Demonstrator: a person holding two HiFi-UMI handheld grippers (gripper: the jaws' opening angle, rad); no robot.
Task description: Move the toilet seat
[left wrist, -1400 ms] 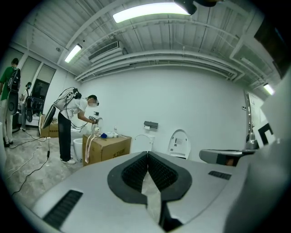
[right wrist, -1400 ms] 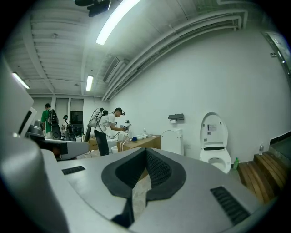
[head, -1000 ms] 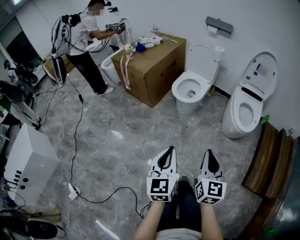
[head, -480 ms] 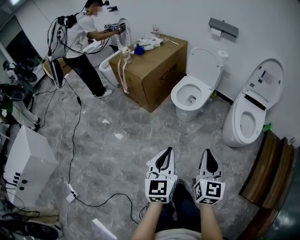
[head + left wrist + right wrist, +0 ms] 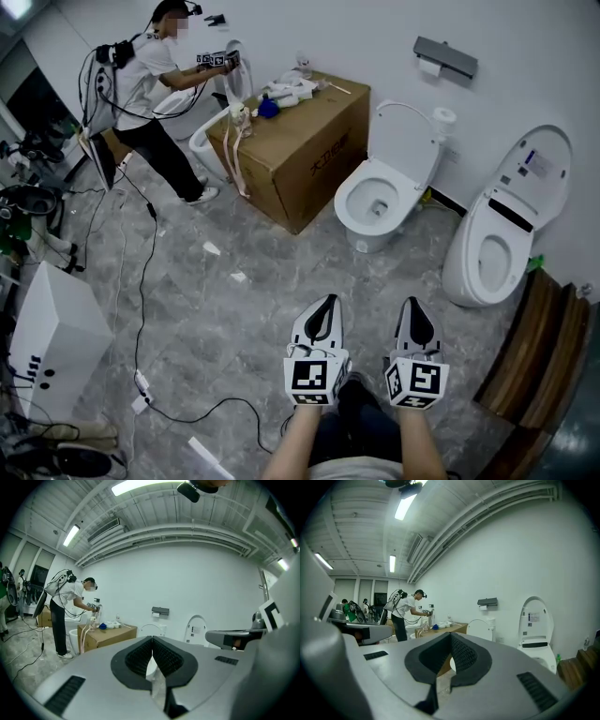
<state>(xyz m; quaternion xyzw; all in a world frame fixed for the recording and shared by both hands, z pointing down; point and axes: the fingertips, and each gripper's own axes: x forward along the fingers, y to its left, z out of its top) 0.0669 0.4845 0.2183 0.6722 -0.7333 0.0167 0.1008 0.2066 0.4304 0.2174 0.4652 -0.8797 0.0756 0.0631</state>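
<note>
1. While held side by side low over the floor, pressed fully together and empty; so for the left tongs and the right tongs alike; in either gripper view, ribbed pads meeting with nothing between.
2. Aimed roughly level toward the far wall; well apart from every fixture.
3. Ahead, across bare tile: the toilet seat, apparently lying down on the bowl of the middle toilet; lid raised against the wall.
4. Further right: a second toilet, cover upright too; hard to say whether meant instead, though less likely, being further off the line of the tongs.
5. To the left: a cardboard box; beyond it, a person busy in the corner.
6. Judging by all this, nothing of the task done yet; seat untouched; left to do, probably: closing the gap, opening the tongs, gripping the rim, swinging it.
</note>
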